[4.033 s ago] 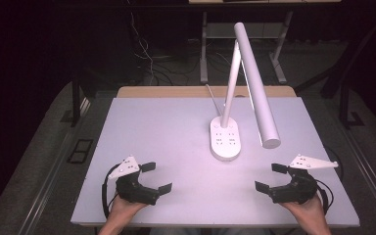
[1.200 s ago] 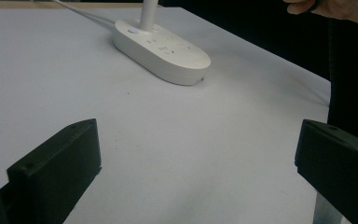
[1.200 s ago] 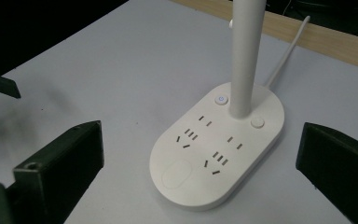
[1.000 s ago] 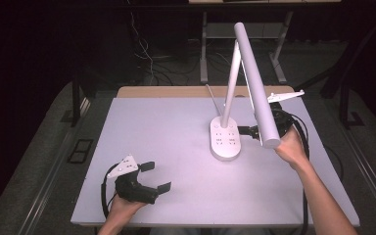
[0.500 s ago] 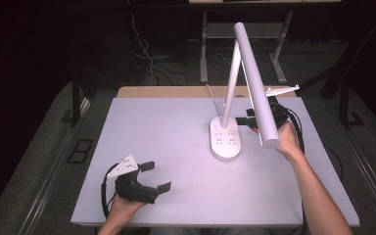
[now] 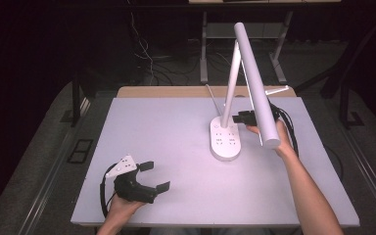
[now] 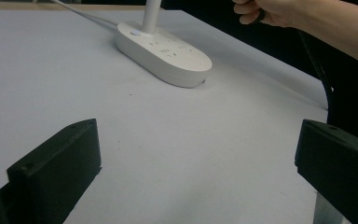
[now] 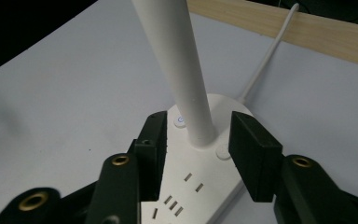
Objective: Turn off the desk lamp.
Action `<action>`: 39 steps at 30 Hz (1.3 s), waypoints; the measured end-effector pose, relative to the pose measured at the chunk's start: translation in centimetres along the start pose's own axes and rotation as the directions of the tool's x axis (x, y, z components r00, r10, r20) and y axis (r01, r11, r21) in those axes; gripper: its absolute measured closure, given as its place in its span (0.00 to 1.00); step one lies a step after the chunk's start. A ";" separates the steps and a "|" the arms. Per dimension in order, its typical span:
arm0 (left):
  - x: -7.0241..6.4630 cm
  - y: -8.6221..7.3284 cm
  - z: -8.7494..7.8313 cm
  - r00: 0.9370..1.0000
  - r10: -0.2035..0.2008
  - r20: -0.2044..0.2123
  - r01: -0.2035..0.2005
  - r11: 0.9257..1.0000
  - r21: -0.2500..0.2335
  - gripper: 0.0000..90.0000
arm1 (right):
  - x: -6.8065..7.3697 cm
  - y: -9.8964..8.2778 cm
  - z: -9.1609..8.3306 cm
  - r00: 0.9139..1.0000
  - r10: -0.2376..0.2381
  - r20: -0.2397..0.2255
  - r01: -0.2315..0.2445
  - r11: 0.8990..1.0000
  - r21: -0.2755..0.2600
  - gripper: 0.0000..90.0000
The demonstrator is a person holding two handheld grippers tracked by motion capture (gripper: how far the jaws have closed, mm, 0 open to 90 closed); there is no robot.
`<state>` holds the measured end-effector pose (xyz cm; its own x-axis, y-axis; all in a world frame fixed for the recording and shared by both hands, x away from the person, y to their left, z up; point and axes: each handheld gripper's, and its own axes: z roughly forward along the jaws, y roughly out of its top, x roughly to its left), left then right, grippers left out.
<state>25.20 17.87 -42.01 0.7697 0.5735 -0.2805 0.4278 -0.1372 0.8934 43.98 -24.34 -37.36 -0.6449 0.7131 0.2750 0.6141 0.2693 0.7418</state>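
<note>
While our right gripper point(image 8: 196, 140) straddles its post, the white desk lamp point(image 6: 226, 139) stands right of centre on the table point(image 6: 166, 147).

Jaws have just been closing, one either side of the post, not yet pressing. Lamp cable point(image 8: 265, 60) leaves toward 1 o'clock. Our left gripper point(image 6: 149, 176) rests at 7 o'clock, jaws wide apart, holding nothing.

the white table point(image 6: 166, 142) is lit evenly and brightly from above, while the floor and background fall into near-black. shadows are faint and soft. the high view is slightly grainy; the left gripper view's near jaws look soft-edged.
</note>
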 end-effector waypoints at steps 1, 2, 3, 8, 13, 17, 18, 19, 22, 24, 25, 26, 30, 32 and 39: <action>0.0 0.0 0.0 1.000 -0.003 0.001 0.003 1.000 -0.001 0.00 | -0.2 -0.1 0.5 1.000 0.005 -0.003 -0.005 1.000 0.009 0.71; 0.0 0.0 0.0 1.000 0.000 0.000 0.000 1.000 0.000 0.00 | -0.3 -0.2 0.7 1.000 0.015 -0.005 -0.015 1.000 0.010 0.74; 0.0 0.0 0.0 1.000 -0.005 0.000 0.005 1.000 -0.002 0.00 | -0.5 -0.3 0.8 1.000 0.017 -0.011 -0.017 1.000 0.011 0.76; 0.0 0.0 0.0 1.000 -0.004 0.002 0.004 1.000 0.000 0.00 | -1.1 -0.4 1.4 0.999 0.029 -0.019 -0.029 1.000 0.012 0.86; 0.0 0.0 0.0 1.000 -0.004 0.003 0.004 1.000 0.000 0.00 | -1.4 -0.6 1.8 0.999 0.029 -0.026 -0.028 0.999 0.015 0.94; 0.0 0.0 0.0 1.000 -0.005 0.004 0.005 1.000 0.001 0.00 | -1.8 -0.8 2.3 0.999 0.031 -0.020 -0.031 0.999 0.014 1.00; 0.0 0.0 0.0 1.000 -0.005 0.006 0.005 1.000 0.001 0.00 | -1.8 -0.8 2.5 0.999 0.035 -0.021 -0.034 0.999 0.015 1.00; -0.1 0.0 0.0 1.000 -0.005 0.006 0.005 1.000 0.000 0.00 | -1.9 -0.9 2.7 0.999 0.037 -0.019 -0.037 0.999 0.016 1.00; 0.0 0.0 0.0 1.000 -0.005 0.006 0.005 1.000 0.000 0.00 | -2.1 -1.1 3.3 0.998 0.055 -0.024 -0.054 0.998 0.016 1.00; 0.0 0.0 0.0 1.000 -0.004 0.005 0.004 1.000 0.000 0.00 | -2.1 -1.3 4.0 0.998 0.057 -0.022 -0.057 0.998 0.017 1.00; 0.0 0.0 0.0 1.000 -0.006 0.006 0.006 1.000 -0.002 0.00 | -2.1 -1.3 4.1 0.998 0.056 -0.019 -0.056 0.998 0.022 1.00; 0.0 0.0 -0.1 1.000 -0.005 0.005 0.005 1.000 -0.002 0.00 | -2.1 -1.3 4.1 0.998 0.056 -0.019 -0.056 0.998 0.022 1.00; 0.0 0.0 -0.1 1.000 -0.003 0.005 0.003 1.000 -0.004 0.00 | -2.4 -1.6 4.8 0.998 0.057 -0.009 -0.057 0.998 0.026 1.00; 0.0 0.0 -0.1 1.000 -0.002 0.006 0.002 1.000 -0.004 0.00 | -2.6 -1.8 5.0 0.998 0.062 -0.003 -0.061 0.997 0.039 1.00; 0.0 0.0 0.0 1.000 -0.004 0.006 0.004 1.000 -0.002 0.00 | -2.1 -1.9 5.4 0.998 0.046 0.051 -0.049 0.997 0.062 1.00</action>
<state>25.19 17.90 -42.03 0.7709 0.5689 -0.2864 0.4299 -0.1329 0.8930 46.63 -22.83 -42.60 -0.5917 0.7570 0.2771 0.6722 0.2737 0.6879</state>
